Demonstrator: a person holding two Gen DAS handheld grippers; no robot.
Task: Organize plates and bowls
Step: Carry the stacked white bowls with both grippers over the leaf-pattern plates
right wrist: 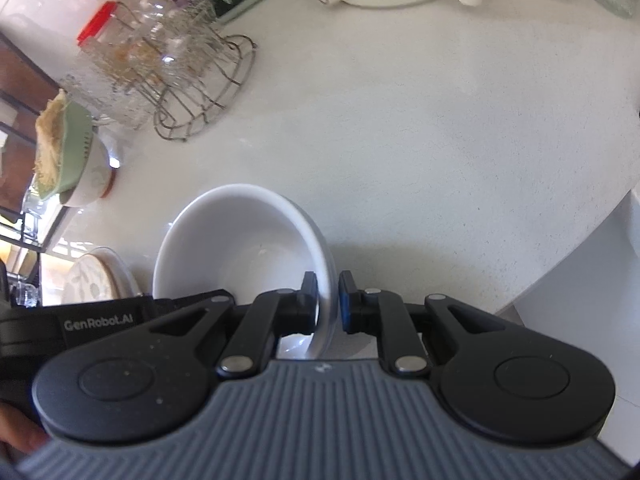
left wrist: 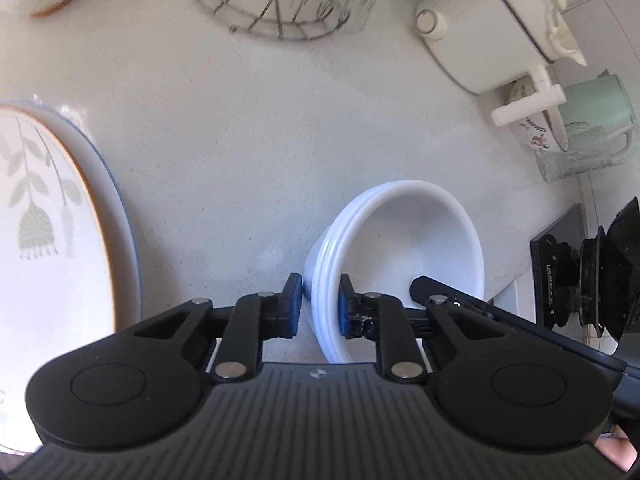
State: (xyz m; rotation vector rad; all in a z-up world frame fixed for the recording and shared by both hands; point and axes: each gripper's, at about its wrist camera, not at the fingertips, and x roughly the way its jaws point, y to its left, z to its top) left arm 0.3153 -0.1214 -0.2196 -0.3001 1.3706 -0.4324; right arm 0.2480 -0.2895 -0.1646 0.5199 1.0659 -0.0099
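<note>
My left gripper (left wrist: pixel 319 300) is shut on the near rim of a stack of white bowls (left wrist: pixel 412 240), which hangs tilted above the white counter (left wrist: pixel 240 140). My right gripper (right wrist: pixel 328 300) is shut on the rim of the same white bowl stack (right wrist: pixel 240 248) from the opposite side; its fingertip (left wrist: pixel 424 284) shows inside the bowl in the left wrist view. A stack of plates, the top one with a grey leaf pattern (left wrist: pixel 44 220), lies at the left; it also shows small in the right wrist view (right wrist: pixel 96 280).
A wire rack (left wrist: pixel 280 0) stands at the back, holding glass jars (right wrist: pixel 152 64). A white pot (left wrist: pixel 488 28), a floral bowl (left wrist: pixel 532 128), a mint mug (left wrist: pixel 600 120) and a glass (left wrist: pixel 576 152) crowd the far right. A small bowl with a green strainer (right wrist: pixel 76 160) sits left. The counter edge (right wrist: pixel 560 280) lies right.
</note>
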